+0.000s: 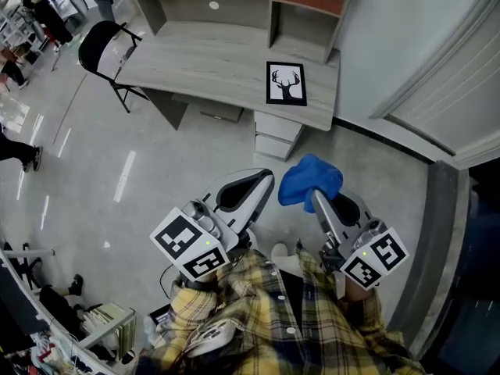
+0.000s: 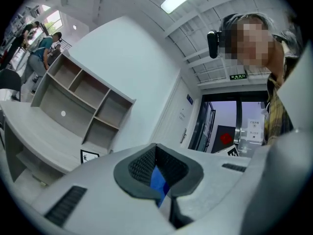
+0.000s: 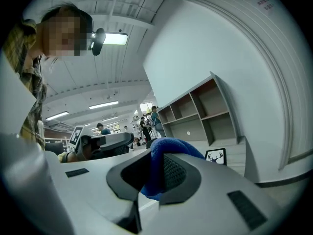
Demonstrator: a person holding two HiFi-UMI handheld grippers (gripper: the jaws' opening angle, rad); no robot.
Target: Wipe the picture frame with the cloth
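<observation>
Blue cloth [image 1: 310, 178] in right gripper [image 1: 319, 199]

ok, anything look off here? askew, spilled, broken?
Nothing stands out. The picture frame sits whole on the desk near its right end, roughly square to the edge. The blue cloth is bunched in the jaws of the right gripper. No spill or damage shows.

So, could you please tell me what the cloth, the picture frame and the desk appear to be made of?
The cloth looks like soft blue microfibre or terry: it bunches in rounded folds with a fuzzy nap. The picture frame seems black wood or plastic, matt; which, I cannot tell. The desk looks like pale wood-grain laminate board, with streaky grain.
</observation>
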